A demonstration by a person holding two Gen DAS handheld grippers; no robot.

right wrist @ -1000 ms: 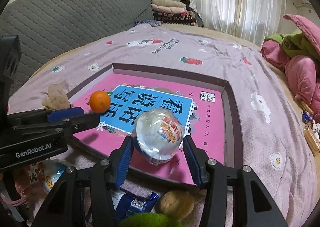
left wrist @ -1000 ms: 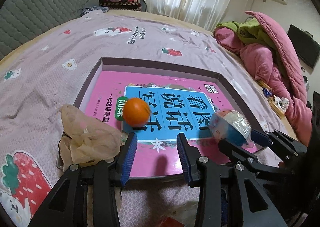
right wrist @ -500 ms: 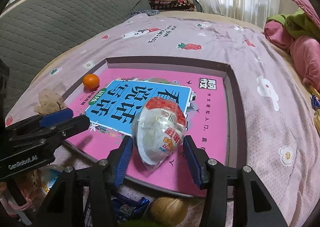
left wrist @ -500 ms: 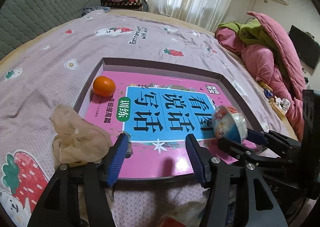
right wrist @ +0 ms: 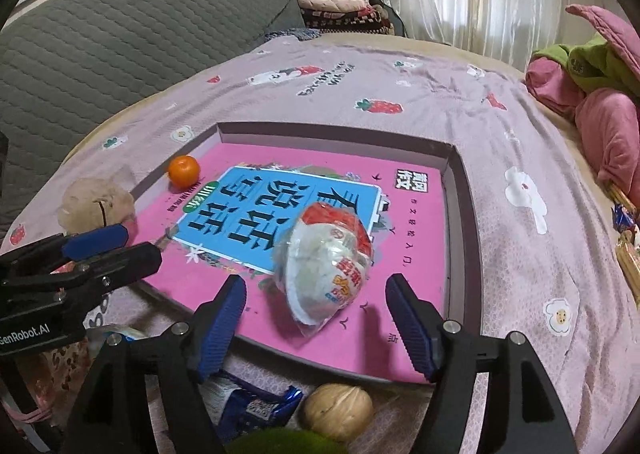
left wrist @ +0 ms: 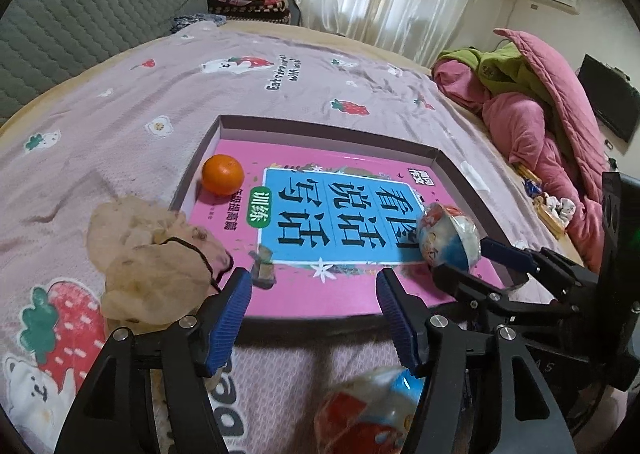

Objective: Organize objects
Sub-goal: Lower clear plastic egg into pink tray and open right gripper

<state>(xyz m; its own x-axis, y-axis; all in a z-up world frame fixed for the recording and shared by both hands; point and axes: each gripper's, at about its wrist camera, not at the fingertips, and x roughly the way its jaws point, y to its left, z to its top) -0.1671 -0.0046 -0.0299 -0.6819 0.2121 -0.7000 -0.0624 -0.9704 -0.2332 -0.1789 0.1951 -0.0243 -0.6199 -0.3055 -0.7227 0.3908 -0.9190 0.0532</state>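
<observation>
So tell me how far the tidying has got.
Done: the round orange fruit and the plastic-wrapped egg-shaped toy lie in the shallow pink-lined box. In hand: nothing; both the left gripper and the right gripper are opening. Left: the walnut and blue wrapper outside.

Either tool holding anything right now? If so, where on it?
Nothing held. Right tool is opening, its pads clear of the wrapped egg toy lying in the tray. Left tool is opening, empty.

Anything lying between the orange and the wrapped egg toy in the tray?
Only the pink book cover with its blue title panel; nothing else lies between the orange and wrapped egg toy. Right wrist view shows it best.
</observation>
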